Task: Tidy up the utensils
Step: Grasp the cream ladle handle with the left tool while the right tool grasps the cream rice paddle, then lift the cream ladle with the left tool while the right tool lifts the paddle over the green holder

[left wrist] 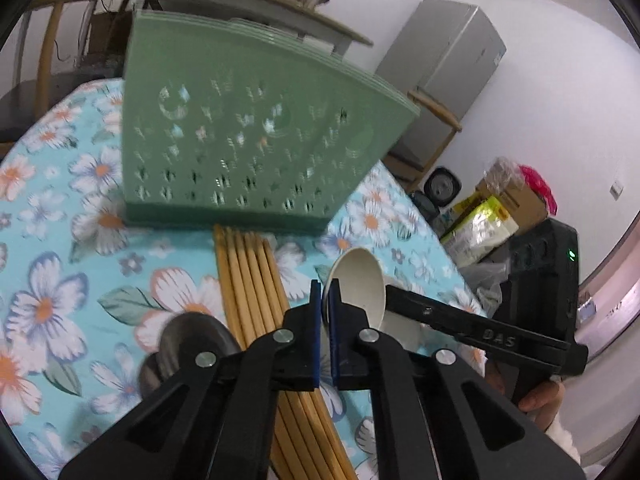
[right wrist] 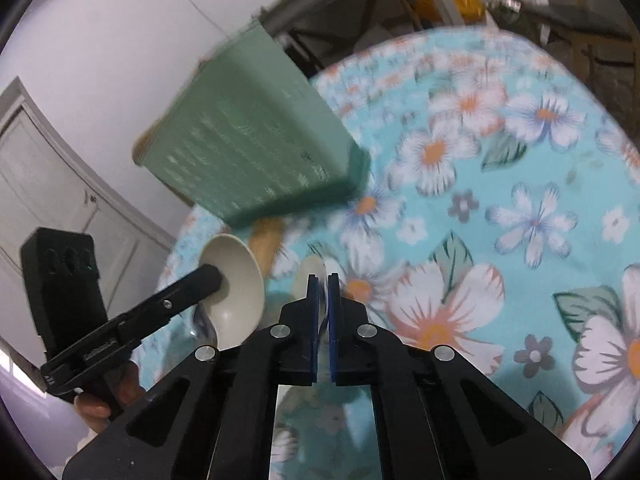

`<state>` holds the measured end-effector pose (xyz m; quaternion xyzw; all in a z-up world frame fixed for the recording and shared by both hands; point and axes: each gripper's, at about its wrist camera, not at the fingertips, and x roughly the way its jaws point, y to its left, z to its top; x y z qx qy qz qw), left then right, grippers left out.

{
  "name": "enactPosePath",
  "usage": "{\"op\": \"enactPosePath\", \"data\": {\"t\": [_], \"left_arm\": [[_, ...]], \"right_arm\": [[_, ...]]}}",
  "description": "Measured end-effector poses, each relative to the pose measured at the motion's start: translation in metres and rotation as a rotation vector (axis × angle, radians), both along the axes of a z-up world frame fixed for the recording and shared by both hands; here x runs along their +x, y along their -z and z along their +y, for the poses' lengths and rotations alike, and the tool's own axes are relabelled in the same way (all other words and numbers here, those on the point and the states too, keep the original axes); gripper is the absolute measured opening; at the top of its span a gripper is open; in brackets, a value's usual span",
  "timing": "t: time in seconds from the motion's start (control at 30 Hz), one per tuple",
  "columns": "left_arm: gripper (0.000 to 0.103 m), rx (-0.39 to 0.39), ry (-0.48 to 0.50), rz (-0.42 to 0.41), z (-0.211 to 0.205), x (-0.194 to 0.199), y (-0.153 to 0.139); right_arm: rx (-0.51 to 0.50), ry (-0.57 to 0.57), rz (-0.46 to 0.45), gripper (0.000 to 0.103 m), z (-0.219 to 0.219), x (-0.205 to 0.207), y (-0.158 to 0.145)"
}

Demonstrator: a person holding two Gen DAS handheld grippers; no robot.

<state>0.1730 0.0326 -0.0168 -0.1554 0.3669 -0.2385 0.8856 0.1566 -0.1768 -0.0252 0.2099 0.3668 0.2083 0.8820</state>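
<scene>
My left gripper is shut on the rim of a cream spoon, pinched edge-on between the blue pads. The right wrist view shows that spoon from the side. My right gripper is shut too, with a second pale spoon at its pads; the view is blurred. One of its fingers reaches in from the right, above that spoon. The green perforated utensil holder stands behind, and several wooden chopsticks lie in front of it.
Metal spoons lie left of the chopsticks on the floral tablecloth. The table edge drops off at the right, with a grey fridge and boxes beyond. A hand holds the right gripper.
</scene>
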Motion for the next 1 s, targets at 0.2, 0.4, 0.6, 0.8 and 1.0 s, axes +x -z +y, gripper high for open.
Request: {"op": "enactPosePath", "data": {"t": [0.2, 0.4, 0.6, 0.8, 1.0], "left_arm": [[0.003, -0.082, -0.055, -0.090, 0.018, -0.007, -0.028], [0.003, -0.065, -0.128, -0.215, 0.024, -0.012, -0.059], [0.003, -0.082, -0.182, -0.319, 0.041, 0.003, -0.103], [0.003, -0.049, -0.250, -0.399, 0.044, 0.048, -0.149], [0.003, 0.033, -0.342, -0.475, 0.031, 0.088, -0.164]], "right_arm": [[0.031, 0.082, -0.183, 0.002, -0.006, -0.022, -0.041], [0.043, 0.160, -0.318, 0.003, -0.014, -0.021, -0.076], [-0.013, 0.145, -0.440, 0.003, 0.000, -0.002, -0.130], [-0.137, 0.170, -0.605, 0.003, 0.026, 0.032, -0.185], [-0.258, 0.240, -0.712, 0.003, 0.041, 0.065, -0.196]]}}
